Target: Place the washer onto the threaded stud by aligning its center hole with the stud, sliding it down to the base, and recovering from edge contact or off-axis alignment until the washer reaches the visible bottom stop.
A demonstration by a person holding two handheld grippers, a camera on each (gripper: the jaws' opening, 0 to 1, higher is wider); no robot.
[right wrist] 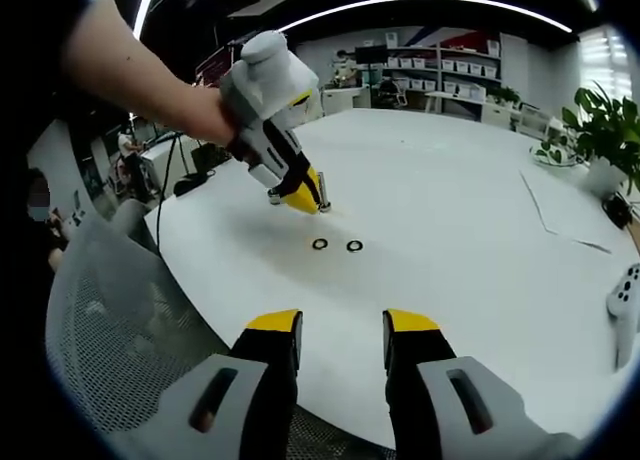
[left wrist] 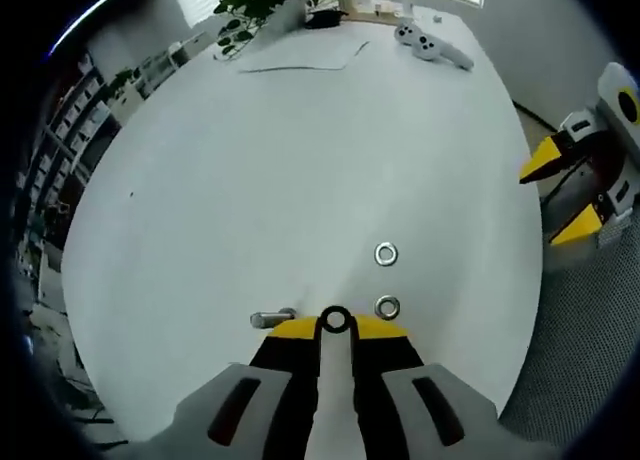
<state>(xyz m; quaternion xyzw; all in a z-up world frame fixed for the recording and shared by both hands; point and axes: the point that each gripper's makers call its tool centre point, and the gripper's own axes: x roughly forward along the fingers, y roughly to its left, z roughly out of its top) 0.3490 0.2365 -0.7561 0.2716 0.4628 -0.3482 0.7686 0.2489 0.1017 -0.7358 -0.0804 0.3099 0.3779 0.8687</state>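
My left gripper (left wrist: 336,330) is shut on a dark-rimmed washer (left wrist: 337,310), held at its yellow tips just above the white table (left wrist: 250,180). A silver threaded stud (left wrist: 272,319) sits just left of those tips. Two more washers lie on the table beyond, one close (left wrist: 387,306) and one farther (left wrist: 386,254). In the right gripper view a hand holds the left gripper (right wrist: 300,198) low over the table beside the stud (right wrist: 323,193), with the two loose washers (right wrist: 319,244) (right wrist: 354,246) in front. My right gripper (right wrist: 342,328) is open and holds nothing, near the table edge.
The right gripper (left wrist: 570,190) hovers off the table's right edge. Game controllers (left wrist: 430,45), a paper sheet (left wrist: 300,55) and a potted plant (left wrist: 265,0) are at the far end. A grey mesh chair (right wrist: 100,320) stands by the near edge. Shelves line the room behind.
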